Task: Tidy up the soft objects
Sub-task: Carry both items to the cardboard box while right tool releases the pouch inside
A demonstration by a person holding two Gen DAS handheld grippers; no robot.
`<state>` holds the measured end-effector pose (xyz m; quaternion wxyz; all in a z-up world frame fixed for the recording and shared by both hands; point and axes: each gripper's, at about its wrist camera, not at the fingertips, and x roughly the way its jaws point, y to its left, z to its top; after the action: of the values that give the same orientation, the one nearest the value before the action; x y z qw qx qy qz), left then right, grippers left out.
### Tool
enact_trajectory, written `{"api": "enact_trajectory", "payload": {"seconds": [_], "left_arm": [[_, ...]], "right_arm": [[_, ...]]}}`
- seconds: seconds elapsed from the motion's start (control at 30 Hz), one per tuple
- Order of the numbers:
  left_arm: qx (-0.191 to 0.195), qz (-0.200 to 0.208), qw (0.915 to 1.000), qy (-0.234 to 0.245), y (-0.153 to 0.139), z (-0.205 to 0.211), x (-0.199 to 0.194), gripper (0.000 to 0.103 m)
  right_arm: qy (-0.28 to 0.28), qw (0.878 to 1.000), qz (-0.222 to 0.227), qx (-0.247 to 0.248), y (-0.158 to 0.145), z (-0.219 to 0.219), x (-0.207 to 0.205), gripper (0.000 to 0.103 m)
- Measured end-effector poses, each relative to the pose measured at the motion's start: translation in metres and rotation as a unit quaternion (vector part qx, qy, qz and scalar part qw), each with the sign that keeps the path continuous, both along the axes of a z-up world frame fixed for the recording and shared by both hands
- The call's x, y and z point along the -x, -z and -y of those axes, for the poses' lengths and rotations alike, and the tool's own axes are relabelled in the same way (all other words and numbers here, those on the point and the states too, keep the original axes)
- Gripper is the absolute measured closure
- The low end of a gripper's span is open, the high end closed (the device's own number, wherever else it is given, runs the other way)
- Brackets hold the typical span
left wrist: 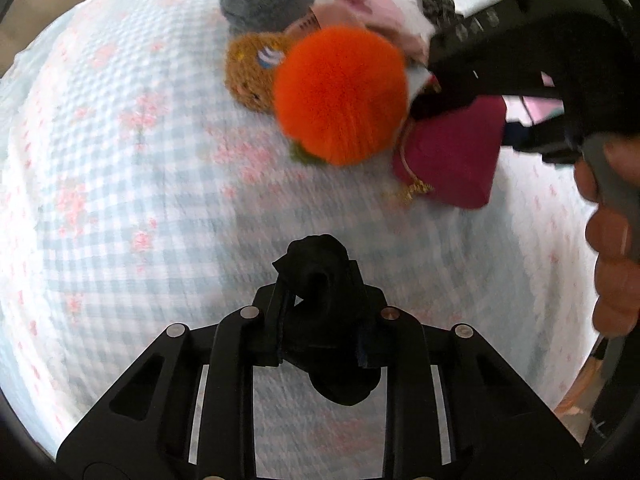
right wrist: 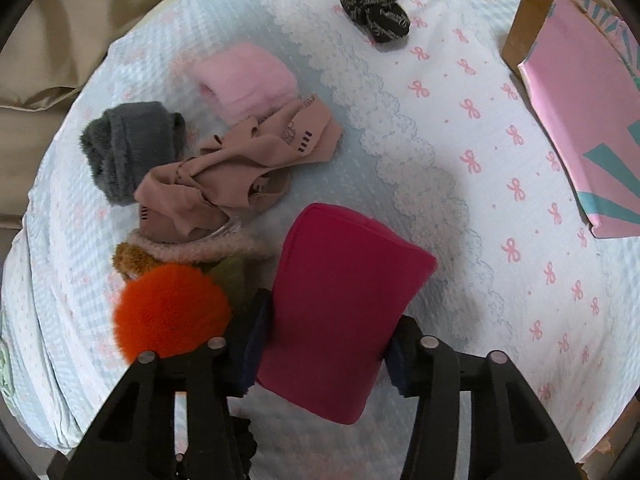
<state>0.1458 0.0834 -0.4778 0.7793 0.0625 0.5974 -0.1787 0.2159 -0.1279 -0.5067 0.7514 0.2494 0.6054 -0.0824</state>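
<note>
On the bed (right wrist: 460, 128), the right claw (right wrist: 326, 354) grips a magenta pouch (right wrist: 340, 304) between its pads, orange pompom (right wrist: 172, 310) just beside its left finger. The left claw (left wrist: 320, 320) is clenched on a black cloth bundle (left wrist: 324, 276), held above the bedspread, well apart from the pile of grey roll (right wrist: 128, 148), pink fluffy roll (right wrist: 244, 76) and tan stockings (right wrist: 224, 172).
</note>
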Motion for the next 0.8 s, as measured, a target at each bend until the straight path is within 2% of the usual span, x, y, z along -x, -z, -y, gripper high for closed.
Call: {"api": "enact_trajectory", "payload": {"seconds": [0.23, 0.47, 0.5, 0.8], "left_arm": [[0.017, 0.026, 0.9991, -0.028, -0.047, -0.021, -0.009, 0.082], [0.030, 0.072, 0.9957, -0.050, -0.122, -0.029, -0.021, 0.082], [0.031, 0.081, 0.9949, -0.052, -0.136, -0.026, -0.020, 0.082], [0.038, 0.149, 0.9850, -0.077, -0.257, 0.025, -0.019, 0.082]], "right_arm": [[-0.002, 0.999, 0.033, 0.004, -0.047, 0.007, 0.016, 0.060], [-0.020, 0.996, 0.087, 0.027, -0.131, 0.017, 0.032, 0.061], [-0.023, 0.995, 0.093, 0.029, -0.136, 0.017, 0.025, 0.061], [-0.083, 0.981, 0.169, 0.052, -0.243, 0.041, 0.053, 0.061]]}}
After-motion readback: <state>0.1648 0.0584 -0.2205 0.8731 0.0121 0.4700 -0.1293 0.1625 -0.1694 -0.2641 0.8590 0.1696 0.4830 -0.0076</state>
